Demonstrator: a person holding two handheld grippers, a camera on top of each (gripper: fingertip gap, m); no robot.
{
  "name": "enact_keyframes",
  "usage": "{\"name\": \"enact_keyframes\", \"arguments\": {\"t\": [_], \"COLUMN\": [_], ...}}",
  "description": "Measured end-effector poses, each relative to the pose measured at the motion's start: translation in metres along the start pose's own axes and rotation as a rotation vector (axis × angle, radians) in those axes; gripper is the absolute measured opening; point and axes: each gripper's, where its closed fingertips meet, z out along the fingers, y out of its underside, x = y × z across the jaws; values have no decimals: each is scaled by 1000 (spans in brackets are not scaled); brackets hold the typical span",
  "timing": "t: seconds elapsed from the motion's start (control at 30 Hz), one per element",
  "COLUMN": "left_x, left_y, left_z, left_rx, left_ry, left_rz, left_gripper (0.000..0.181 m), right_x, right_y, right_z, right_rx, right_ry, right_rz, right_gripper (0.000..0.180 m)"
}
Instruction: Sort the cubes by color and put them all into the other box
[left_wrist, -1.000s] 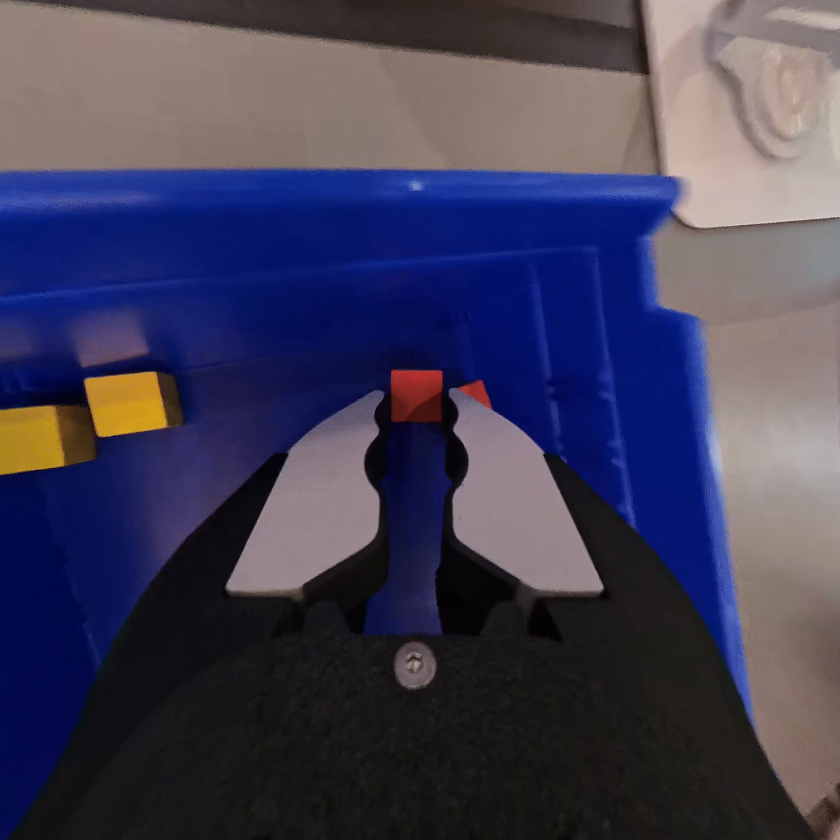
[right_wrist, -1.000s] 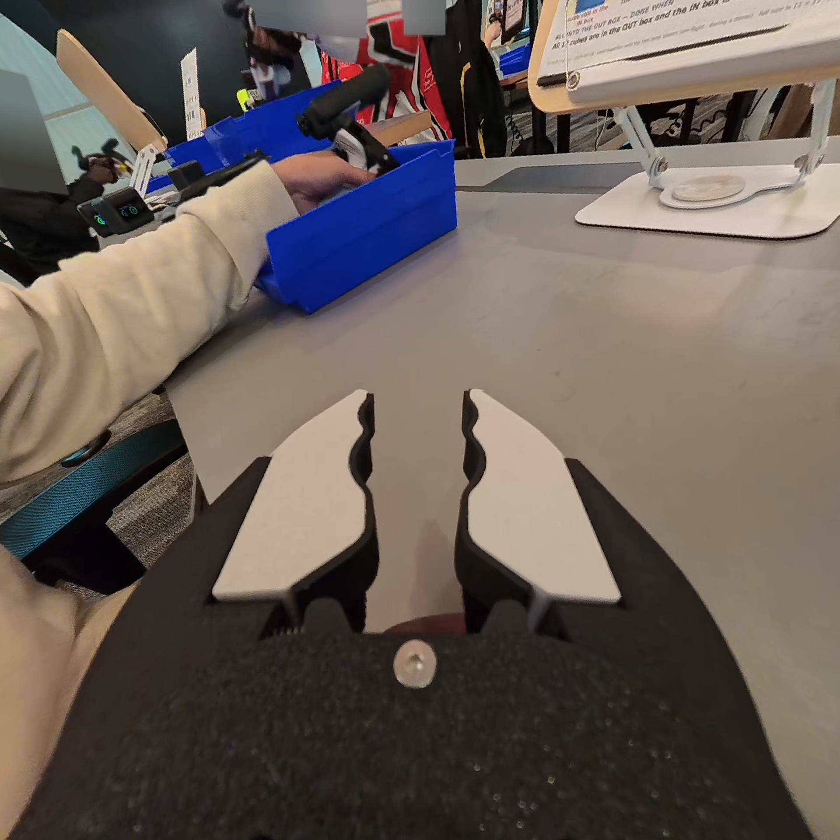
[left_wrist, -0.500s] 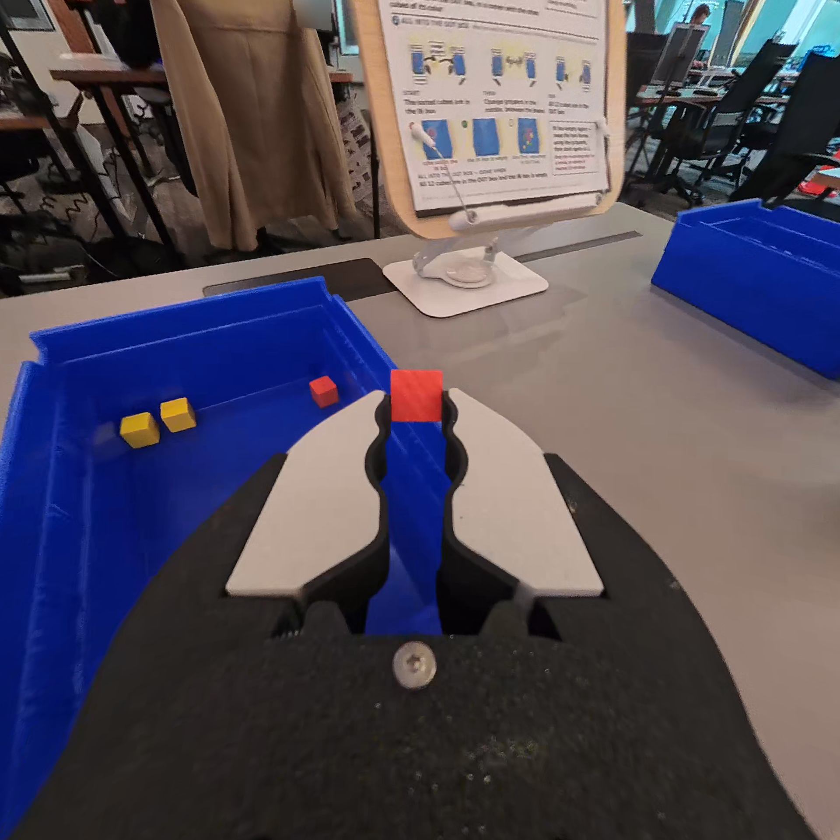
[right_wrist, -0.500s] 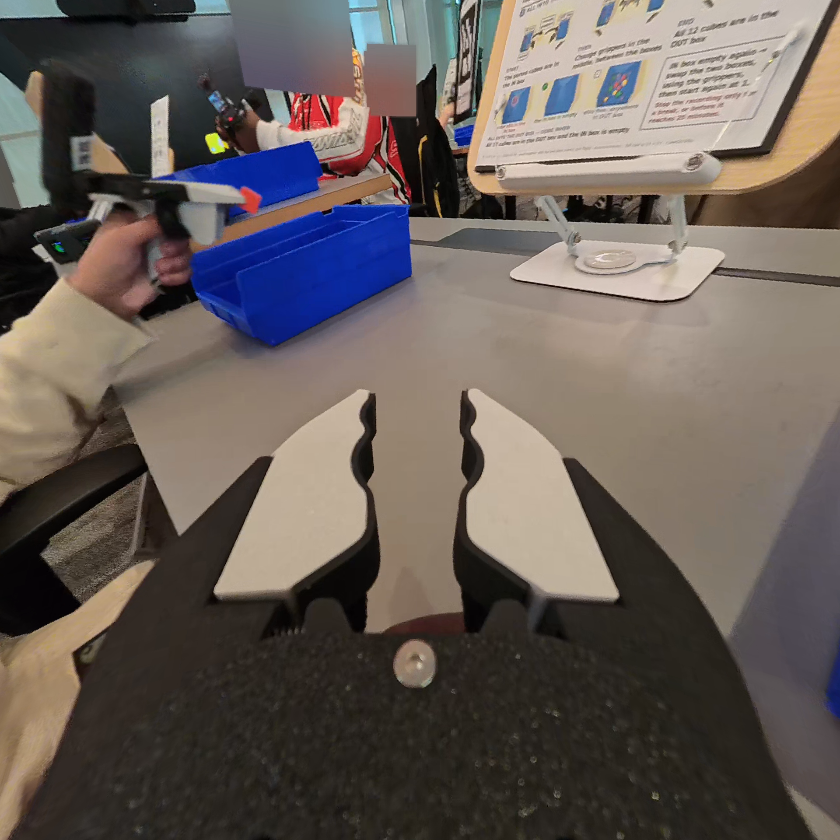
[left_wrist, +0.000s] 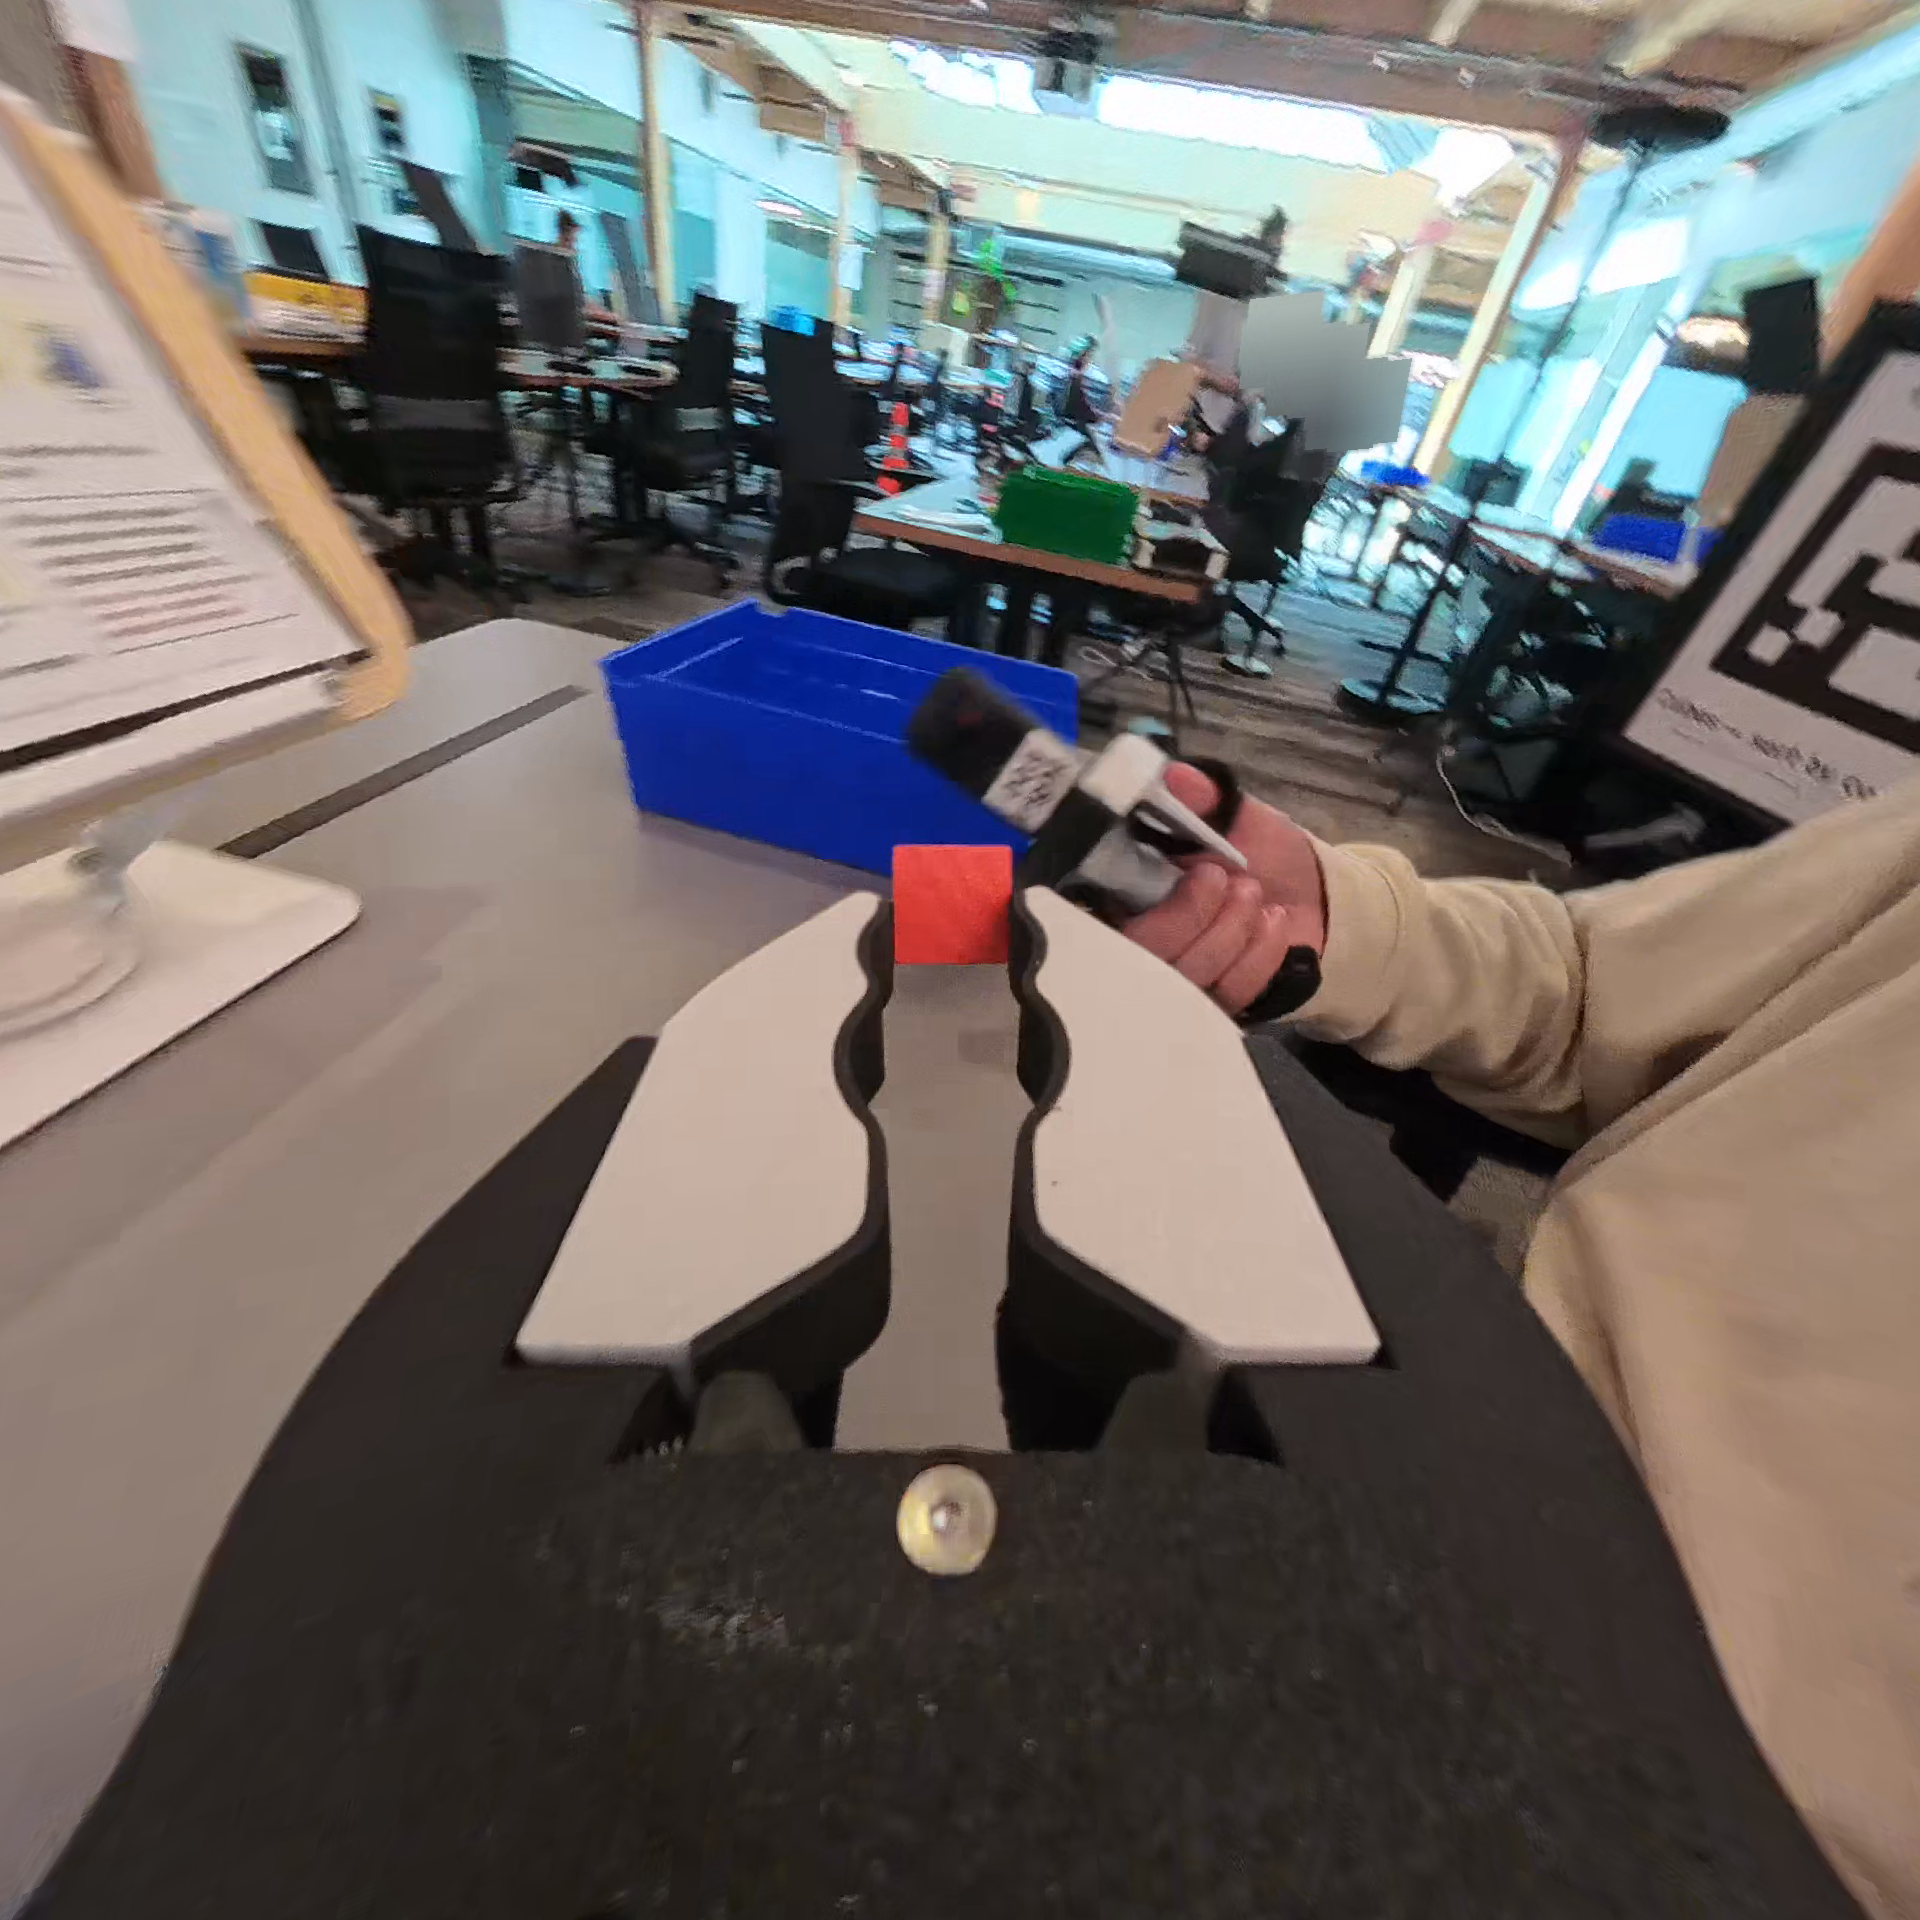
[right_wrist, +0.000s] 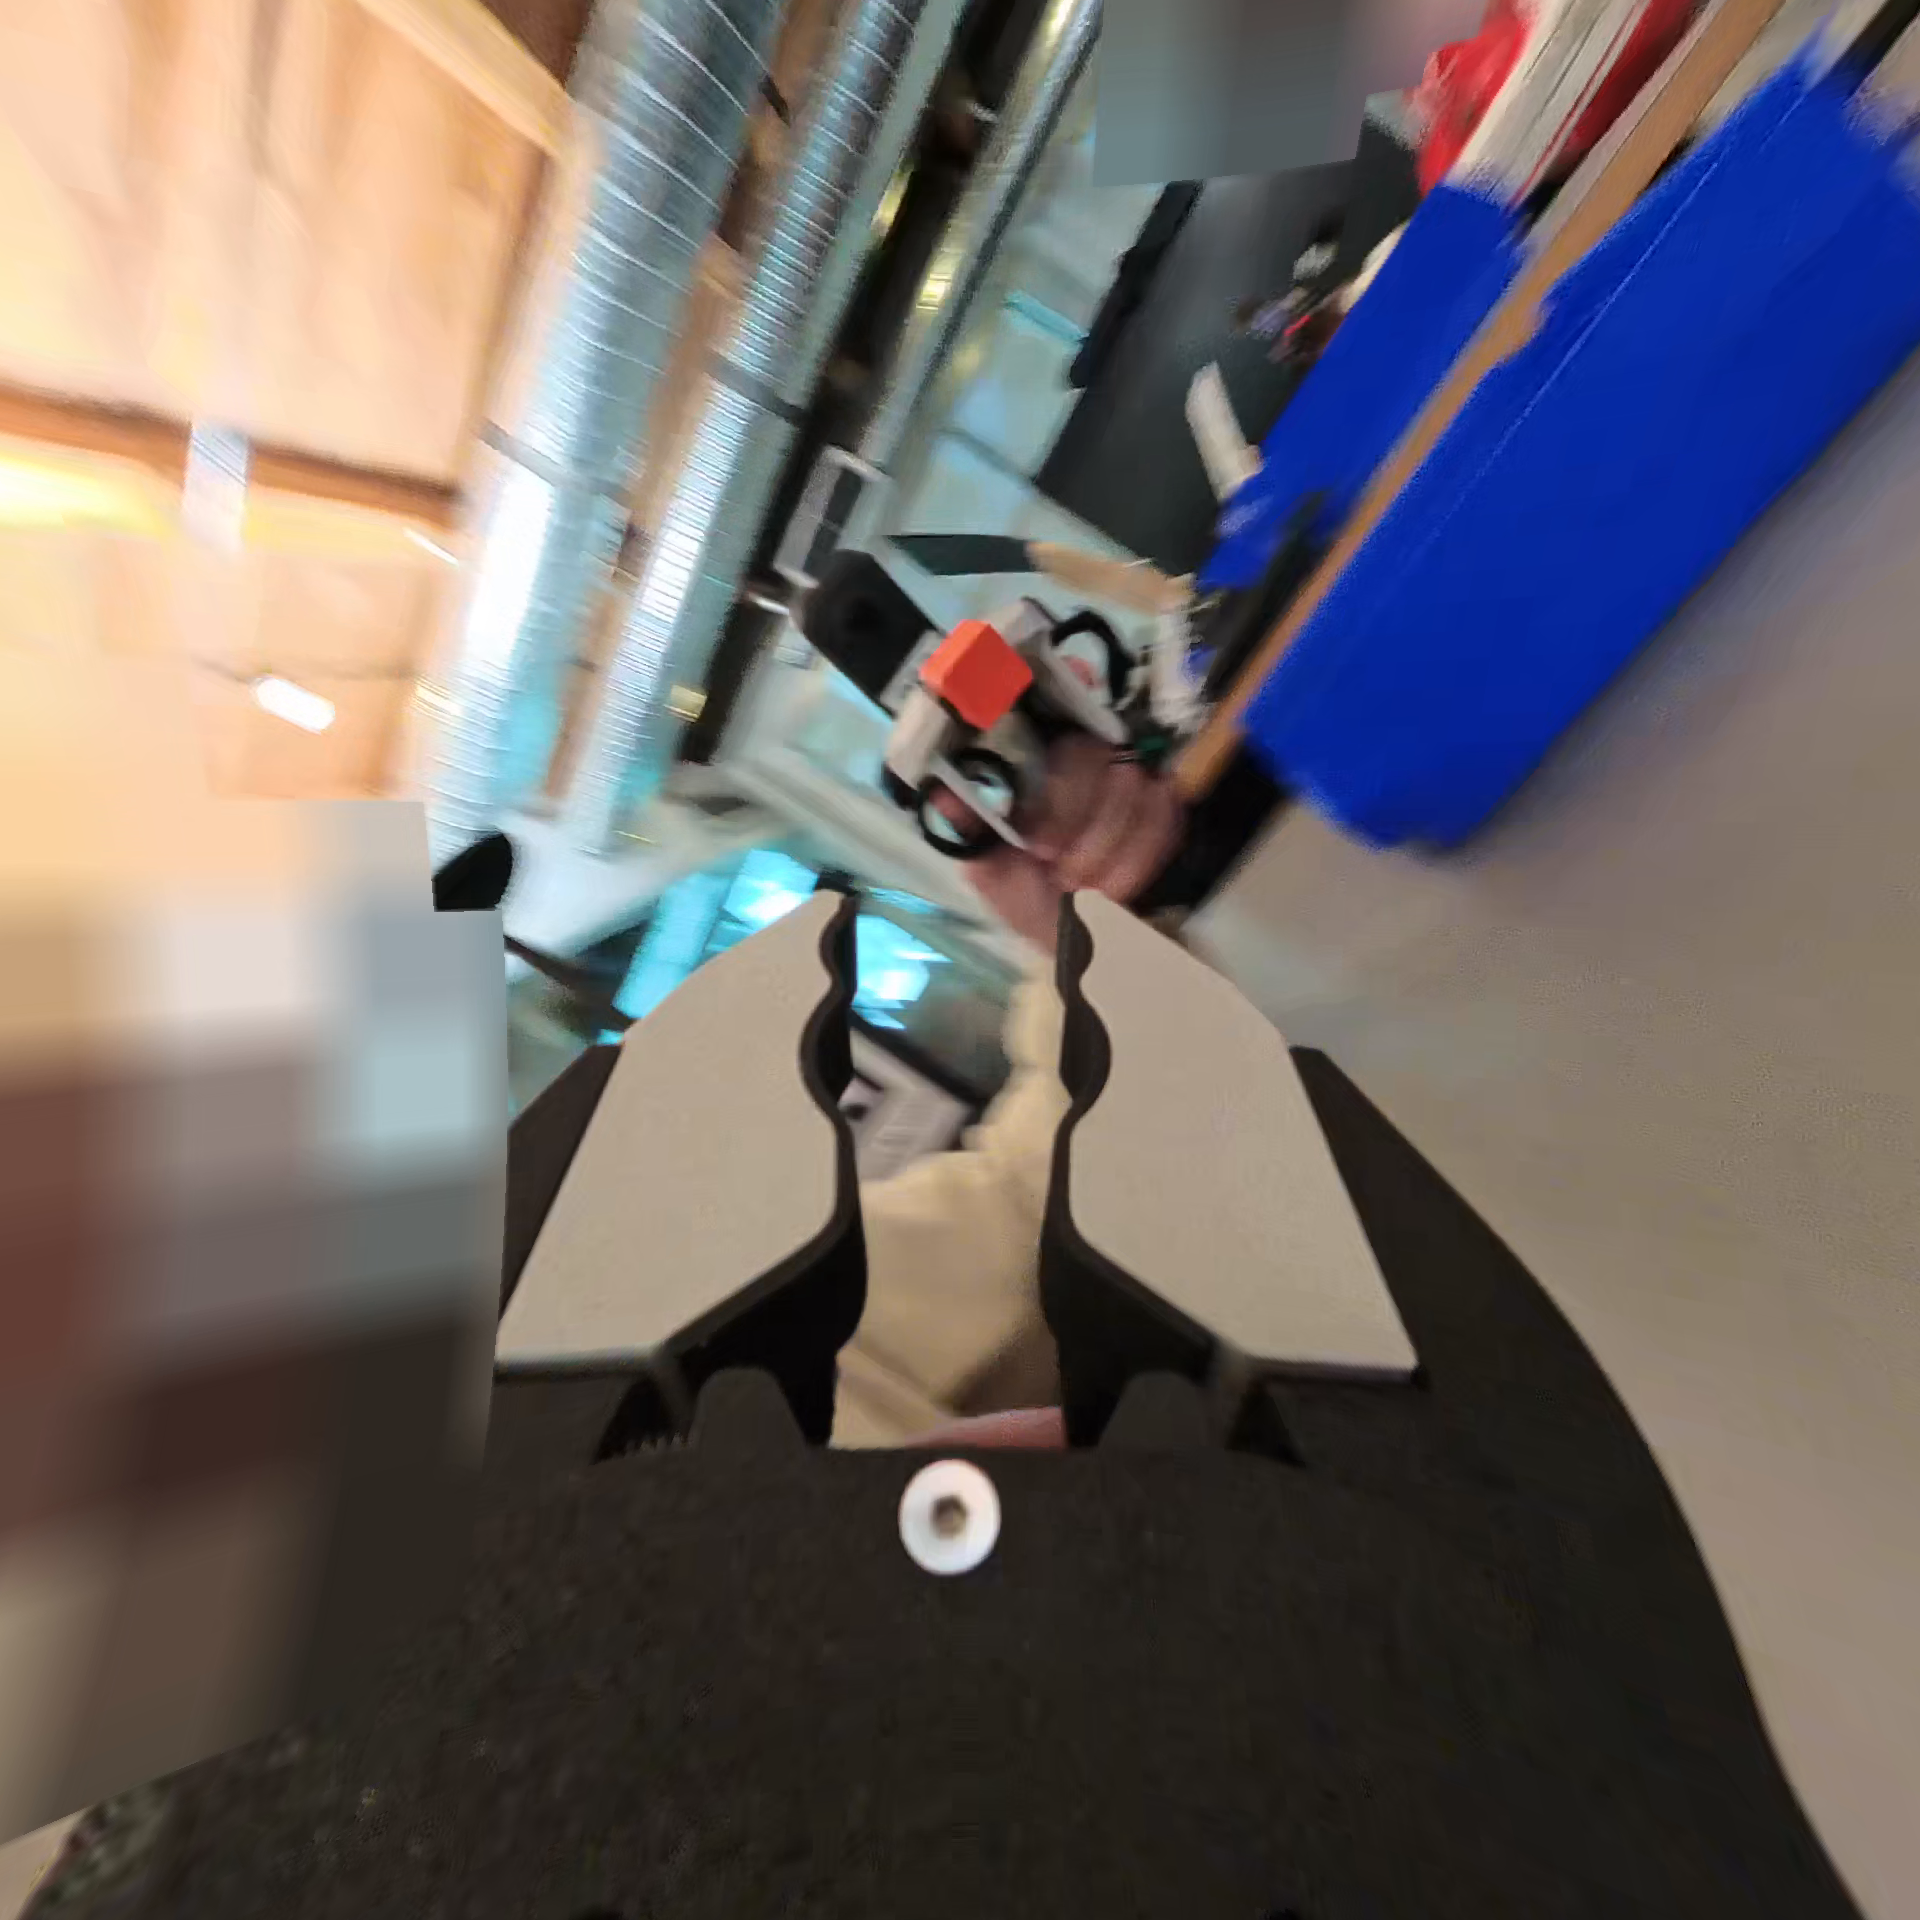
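Now left gripper (left_wrist: 952, 914) pinches matte red cube (left_wrist: 952, 902); right gripper (right_wrist: 954, 914) jaws apart.

The left wrist view looks level along its own left gripper (left_wrist: 952, 914) across the grey table (left_wrist: 499, 894) toward a blue box (left_wrist: 790, 748) set well off; the right wrist view is rolled steeply and badly blurred, seemingly facing back toward that gripper; both views share the red cube (left_wrist: 952, 902) and the table.
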Motion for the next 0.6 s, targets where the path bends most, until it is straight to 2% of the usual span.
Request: {"name": "enact_keyframes", "arguments": {"t": [0.07, 0.13, 0.2, 0.27, 0.37, 0.4, 0.43, 0.6], "left_x": [11, 20, 25, 28, 23, 22, 21, 13], "left_y": [3, 6, 11, 17, 30, 34, 38, 55], "left_z": [29, 52, 66, 75, 84, 87, 88, 91], "left_rx": [-37, -49, -70, -84, -120, -137, -149, -217], "left_ry": [67, 115, 151, 166, 150, 147, 140, 70], "left_rz": [51, 87, 102, 121, 143, 147, 154, 197], "left_gripper": [21, 21, 20, 20, 20, 20, 20, 23], "right_x": [-7, -4, -1, -3, 3, 3, 4, 19], "right_y": [-9, -11, -10, -15, -13, -13, -12, -11], "right_z": [14, 23, 26, 21, 16, 14, 12, 4], "right_rx": [19, 25, 20, 44, 37, 40, 36, 40], "right_ry": [-164, -214, -215, -257, -227, -233, -241, -166], "right_rz": [254, 340, 332, 361, 341, 345, 346, 294], "right_gripper": [39, 42, 47, 44, 41, 40, 28, 22]}}
